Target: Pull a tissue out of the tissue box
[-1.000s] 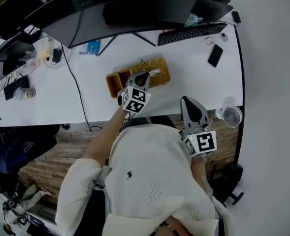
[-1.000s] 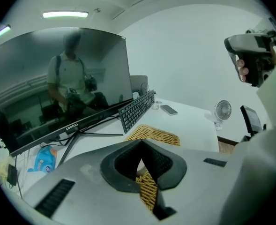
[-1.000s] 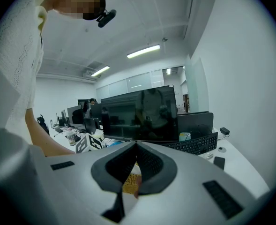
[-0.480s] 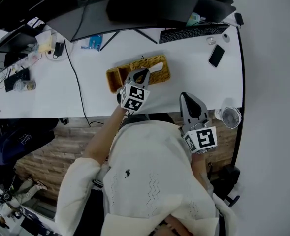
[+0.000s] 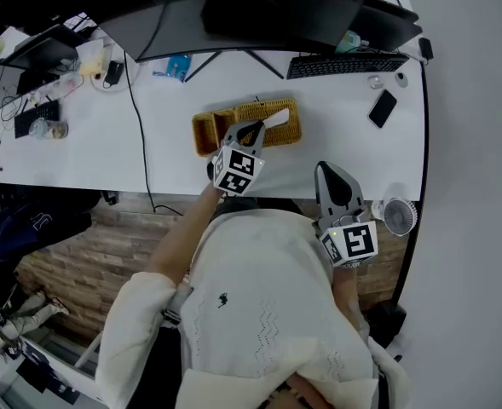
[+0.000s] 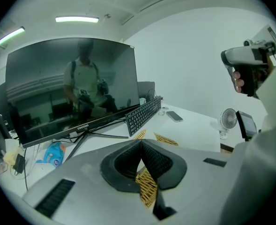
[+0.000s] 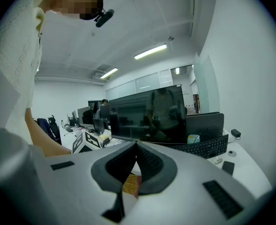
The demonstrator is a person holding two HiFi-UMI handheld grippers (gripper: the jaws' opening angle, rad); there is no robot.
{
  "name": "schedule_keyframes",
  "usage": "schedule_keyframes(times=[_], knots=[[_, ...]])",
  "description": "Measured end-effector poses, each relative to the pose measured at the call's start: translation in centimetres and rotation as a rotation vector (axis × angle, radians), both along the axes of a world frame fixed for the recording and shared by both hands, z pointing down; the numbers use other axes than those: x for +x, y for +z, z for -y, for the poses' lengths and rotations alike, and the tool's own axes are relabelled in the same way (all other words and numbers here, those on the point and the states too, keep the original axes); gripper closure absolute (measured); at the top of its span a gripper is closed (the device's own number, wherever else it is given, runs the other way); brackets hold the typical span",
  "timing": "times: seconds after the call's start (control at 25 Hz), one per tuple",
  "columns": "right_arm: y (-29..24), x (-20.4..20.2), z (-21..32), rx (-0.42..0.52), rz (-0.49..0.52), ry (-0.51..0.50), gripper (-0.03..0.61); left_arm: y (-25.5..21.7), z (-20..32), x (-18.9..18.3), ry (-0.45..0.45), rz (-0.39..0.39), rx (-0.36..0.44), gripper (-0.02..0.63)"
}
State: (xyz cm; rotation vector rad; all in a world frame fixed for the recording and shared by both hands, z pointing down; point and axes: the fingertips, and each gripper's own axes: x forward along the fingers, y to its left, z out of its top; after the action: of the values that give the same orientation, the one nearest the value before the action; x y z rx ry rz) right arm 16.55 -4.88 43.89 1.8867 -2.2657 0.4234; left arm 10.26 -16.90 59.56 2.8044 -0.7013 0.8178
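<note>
1. Left tongs pressed together over the tissue box on the counter, tips at the white tissue sticking out; pinch unclear.
2. Right tongs pressed together, empty, at the counter's near edge, apart from the box.

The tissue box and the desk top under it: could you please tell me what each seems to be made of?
Tissue box: woven wicker or rattan by its look, matte honey-yellow, ribbed weave visible; possibly a plastic imitation. Desk top: probably smooth white laminate, plain and even, with a dark edge.
</note>
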Motion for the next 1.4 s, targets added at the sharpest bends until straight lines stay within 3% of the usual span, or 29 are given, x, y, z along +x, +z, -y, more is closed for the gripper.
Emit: schedule_keyframes(times=[1.4], knots=[[0.3, -0.3, -1.8, 0.012, -0.027, -0.174, 0.578, -1.6, -3.5, -0.5, -0.15, -0.095, 0.022, 0.6]])
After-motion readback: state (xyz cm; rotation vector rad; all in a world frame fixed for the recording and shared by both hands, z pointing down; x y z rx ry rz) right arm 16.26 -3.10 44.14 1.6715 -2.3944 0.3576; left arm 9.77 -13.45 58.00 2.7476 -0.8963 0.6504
